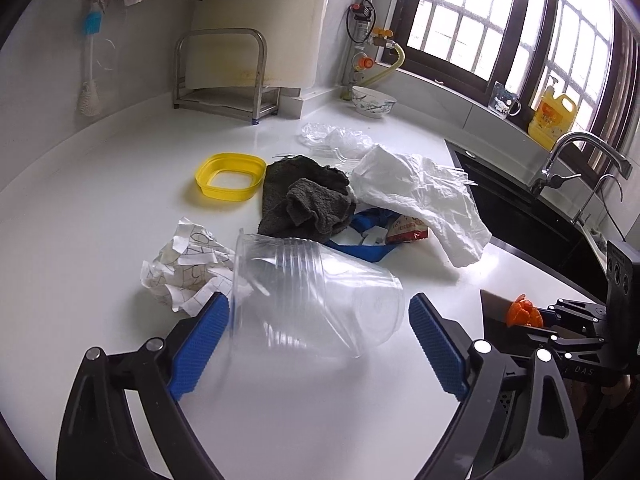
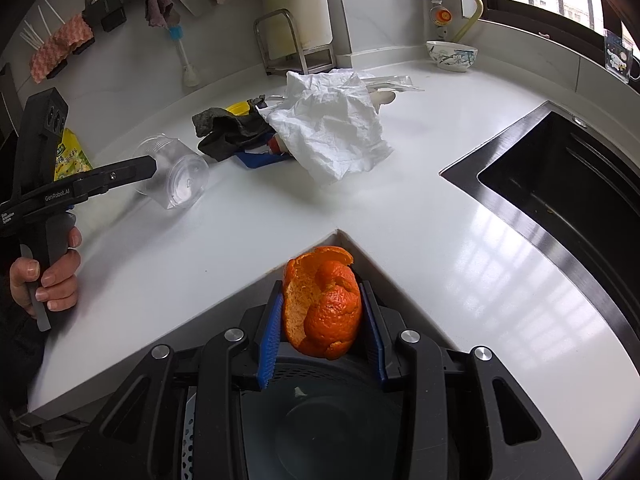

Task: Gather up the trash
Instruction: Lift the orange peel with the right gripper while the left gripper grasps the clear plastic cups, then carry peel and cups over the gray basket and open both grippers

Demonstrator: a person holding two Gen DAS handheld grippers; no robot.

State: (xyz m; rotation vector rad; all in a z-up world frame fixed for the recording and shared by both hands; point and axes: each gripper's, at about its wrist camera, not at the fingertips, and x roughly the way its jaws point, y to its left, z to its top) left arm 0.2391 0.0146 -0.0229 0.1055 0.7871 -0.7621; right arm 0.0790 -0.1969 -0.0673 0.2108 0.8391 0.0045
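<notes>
Right gripper (image 2: pixel 322 312) clamps orange peel (image 2: pixel 322 304) just off the counter (image 2: pixel 420 232) edge; left gripper (image 1: pixel 318 320) spread wide around the clear jar (image 1: pixel 316 292), lying on the counter beside crumpled paper (image 1: pixel 188 268).

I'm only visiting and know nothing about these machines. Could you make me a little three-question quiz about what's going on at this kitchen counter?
1. True or false: the right gripper is shut on the orange peel.
2. What lies between the left gripper's open jaws?
A. the yellow lid
B. the clear plastic jar
C. the dark cloth
3. Fill in: below the held peel is a dark ____, off the counter's edge.

Key: 1 true. 2 B; the jar lies on its side, and the jaws seem not to touch it. 3 bin, seemingly for trash.
</notes>
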